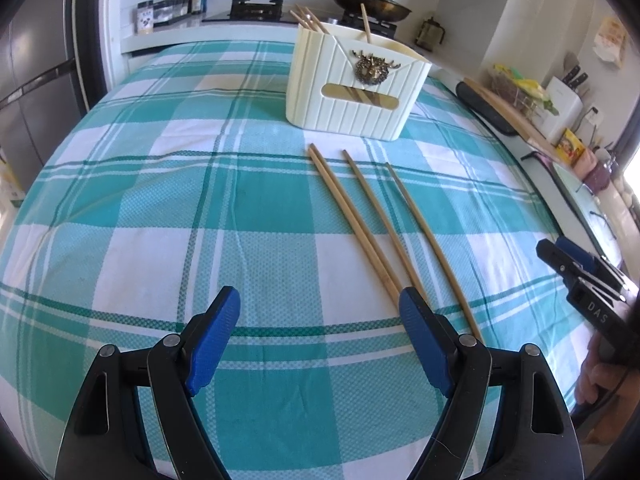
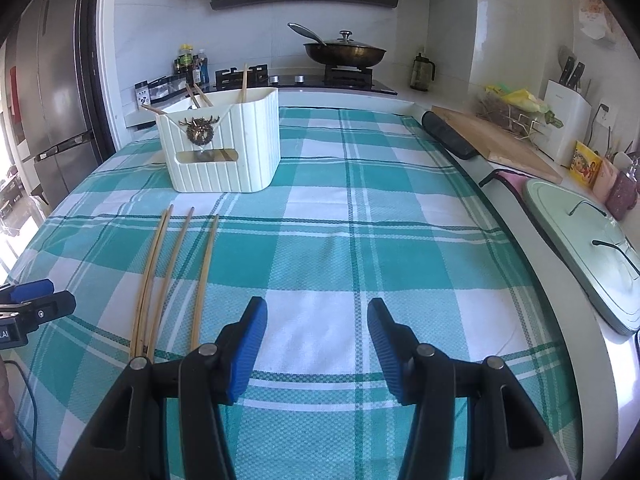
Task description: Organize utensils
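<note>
Sink cover point(image 2: 592, 248) only from right wrist

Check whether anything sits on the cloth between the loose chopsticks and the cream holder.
Nothing visible does. The chopsticks lie on bare checked cloth, their far tips pointing at the cream holder with only open cloth between. Both grippers are empty, jaws open.

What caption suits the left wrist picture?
Open left gripper above four wooden chopsticks on teal checked cloth, cream ribbed holder beyond.
</note>
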`<move>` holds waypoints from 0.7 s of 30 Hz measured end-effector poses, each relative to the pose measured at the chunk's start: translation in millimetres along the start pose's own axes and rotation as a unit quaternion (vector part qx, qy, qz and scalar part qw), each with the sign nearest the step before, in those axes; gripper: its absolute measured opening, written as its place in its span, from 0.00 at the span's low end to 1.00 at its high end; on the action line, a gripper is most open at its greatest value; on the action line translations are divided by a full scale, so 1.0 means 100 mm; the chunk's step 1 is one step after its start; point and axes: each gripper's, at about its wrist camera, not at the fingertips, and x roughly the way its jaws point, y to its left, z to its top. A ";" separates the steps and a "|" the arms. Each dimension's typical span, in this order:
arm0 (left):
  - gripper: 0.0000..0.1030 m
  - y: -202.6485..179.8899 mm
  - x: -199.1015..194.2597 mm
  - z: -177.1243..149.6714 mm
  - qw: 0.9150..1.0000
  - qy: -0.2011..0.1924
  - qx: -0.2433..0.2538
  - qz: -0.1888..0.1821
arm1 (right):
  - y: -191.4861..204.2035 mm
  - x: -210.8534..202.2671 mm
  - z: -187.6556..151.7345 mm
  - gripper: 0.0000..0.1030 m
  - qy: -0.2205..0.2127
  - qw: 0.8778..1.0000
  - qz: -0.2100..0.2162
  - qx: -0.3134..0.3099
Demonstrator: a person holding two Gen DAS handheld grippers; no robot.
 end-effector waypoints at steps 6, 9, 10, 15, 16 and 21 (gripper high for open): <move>0.81 0.02 0.04 -0.03 1.000 0.006 -0.005 0.004 | 0.01 -0.01 -0.01 0.52 -0.002 1.000 -0.003 -0.005; 0.81 0.03 0.07 -0.04 1.000 0.011 -0.012 0.005 | -0.01 0.01 -0.03 0.52 0.001 1.000 0.007 0.001; 0.81 0.04 0.08 -0.05 1.000 0.012 -0.015 0.005 | -0.02 0.03 -0.04 0.52 0.003 1.000 0.011 0.005; 0.81 0.05 0.17 -0.05 0.999 0.018 -0.029 0.003 | -0.04 0.11 -0.11 0.52 0.020 0.998 0.054 0.024; 0.81 0.04 0.20 -0.04 0.999 0.019 -0.031 0.001 | -0.02 0.12 -0.13 0.52 0.021 0.997 0.064 0.025; 0.81 -0.09 0.34 0.07 0.999 0.018 -0.028 -0.005 | 0.11 0.16 -0.14 0.47 0.034 0.991 0.125 0.026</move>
